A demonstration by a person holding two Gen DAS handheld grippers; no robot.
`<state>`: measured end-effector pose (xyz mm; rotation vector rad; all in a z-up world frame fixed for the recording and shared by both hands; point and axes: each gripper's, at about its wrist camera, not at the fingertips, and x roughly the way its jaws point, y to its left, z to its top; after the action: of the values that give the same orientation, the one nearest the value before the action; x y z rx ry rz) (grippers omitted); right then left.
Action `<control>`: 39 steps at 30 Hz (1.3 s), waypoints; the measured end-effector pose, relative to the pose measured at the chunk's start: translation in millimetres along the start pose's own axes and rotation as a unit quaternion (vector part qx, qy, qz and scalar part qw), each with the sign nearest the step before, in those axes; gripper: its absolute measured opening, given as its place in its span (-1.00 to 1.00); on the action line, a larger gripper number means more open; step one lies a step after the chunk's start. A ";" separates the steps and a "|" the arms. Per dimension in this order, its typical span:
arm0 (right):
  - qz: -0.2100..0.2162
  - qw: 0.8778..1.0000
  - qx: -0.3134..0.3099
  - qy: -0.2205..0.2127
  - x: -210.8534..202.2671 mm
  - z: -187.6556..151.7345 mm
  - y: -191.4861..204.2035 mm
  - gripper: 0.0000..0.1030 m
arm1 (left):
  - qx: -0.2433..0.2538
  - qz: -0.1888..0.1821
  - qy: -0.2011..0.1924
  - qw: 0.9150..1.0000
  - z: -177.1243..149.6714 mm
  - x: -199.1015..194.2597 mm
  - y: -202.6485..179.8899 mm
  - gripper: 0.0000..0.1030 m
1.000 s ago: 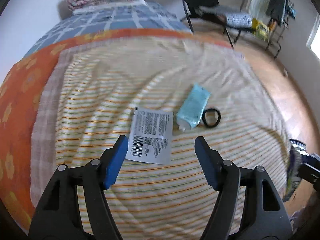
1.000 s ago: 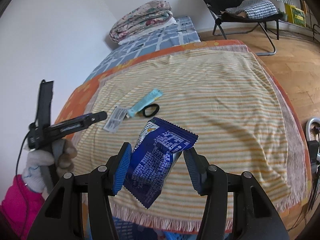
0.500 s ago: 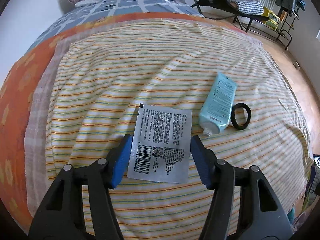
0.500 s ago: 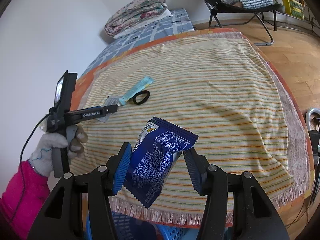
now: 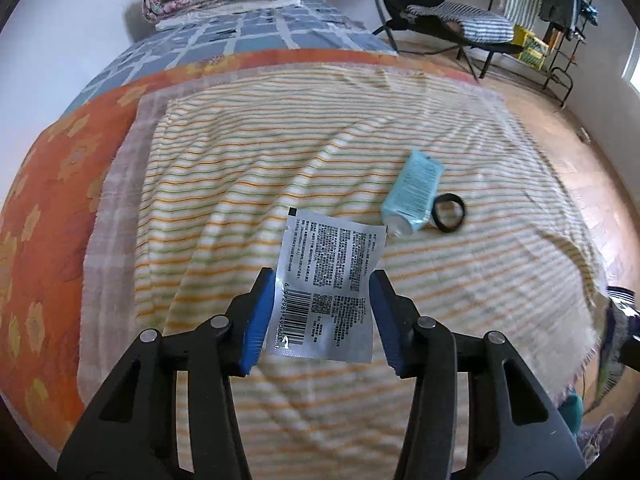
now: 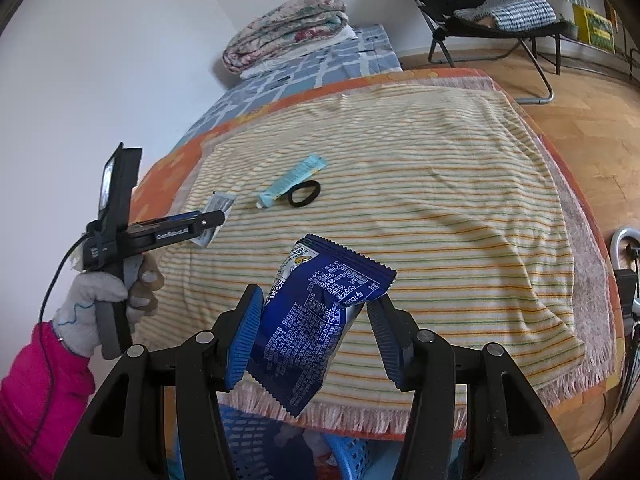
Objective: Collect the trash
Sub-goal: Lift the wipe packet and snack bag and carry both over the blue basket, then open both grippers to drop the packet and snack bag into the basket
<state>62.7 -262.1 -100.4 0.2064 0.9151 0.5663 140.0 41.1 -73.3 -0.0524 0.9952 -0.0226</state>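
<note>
Above the striped blanket (image 5: 248,168), the left gripper (image 5: 322,314) is clamped on a silver sachet (image 5: 328,280) printed with a barcode, lifted off the bed. Just beyond lie a light blue tube (image 5: 414,196) and a black hair tie (image 5: 449,213), touching. The right gripper (image 6: 314,330) pinches a blue snack wrapper (image 6: 312,320) over a blue basket (image 6: 256,440) at the near edge.

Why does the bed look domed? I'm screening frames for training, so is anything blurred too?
Fisheye bending in both wrist views; left wrist view: striped blanket smeared by motion, silver sachet print fairly sharp; right wrist view: blue wrapper crisp, daylight soft, without glare.
</note>
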 end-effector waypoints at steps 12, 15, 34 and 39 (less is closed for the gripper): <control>0.003 0.998 -0.054 0.007 -16.5 -26.7 36.1 0.03 | 0.019 -0.022 -0.034 0.999 -64.0 -81.9 -12.7 -0.04; 0.004 0.998 -0.067 0.012 -20.4 -36.3 45.3 0.03 | 0.017 -0.032 -0.037 0.999 -82.8 -96.8 -15.9 -0.04; -0.017 0.990 -0.125 0.066 -25.8 -122.4 72.0 0.06 | 0.013 -0.079 0.001 0.997 -201.3 -129.6 -44.8 -0.04; -0.020 0.989 -0.118 0.087 -21.2 -140.1 66.9 0.06 | 0.022 -0.077 0.013 0.997 -217.6 -127.3 -52.4 -0.02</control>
<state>-83.9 -227.1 -143.3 -0.0767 1.0099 0.6580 -111.6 -13.1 -82.0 -0.0884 1.0140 -0.1876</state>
